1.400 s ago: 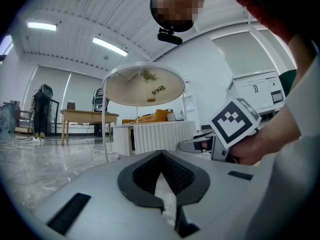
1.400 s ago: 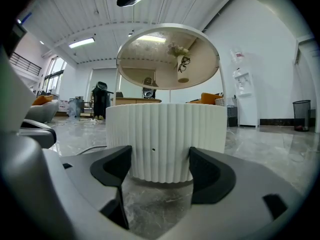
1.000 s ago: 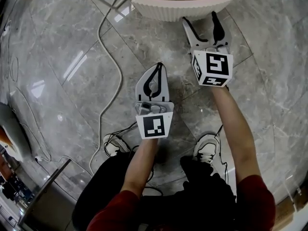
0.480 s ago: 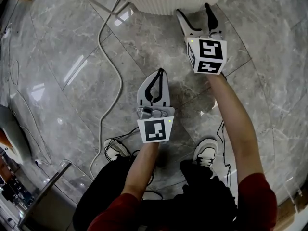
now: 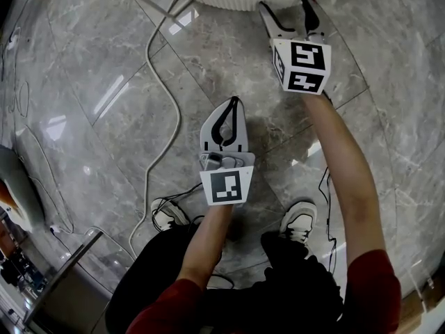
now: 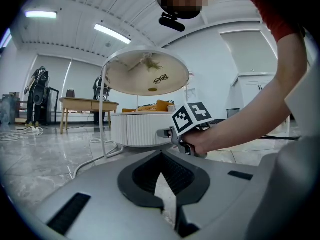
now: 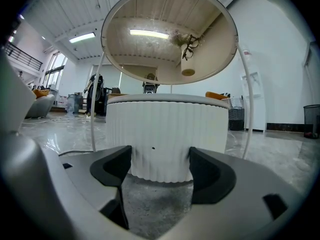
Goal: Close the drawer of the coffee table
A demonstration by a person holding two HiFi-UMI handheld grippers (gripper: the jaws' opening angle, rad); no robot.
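Ribbed white drawer front (image 7: 167, 134) curves just beyond right gripper (image 7: 160, 171) jaws, spread apart; left gripper (image 6: 161, 184) jaws clenched on nothing.

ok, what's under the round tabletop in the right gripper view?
The white ribbed drawer sits under the round tabletop, with thin white rods at each side. The right gripper, open, faces its front. The ribbed wall covers whatever is inside the drawer.

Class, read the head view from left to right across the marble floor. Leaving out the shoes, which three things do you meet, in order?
white cable → left claw → right claw
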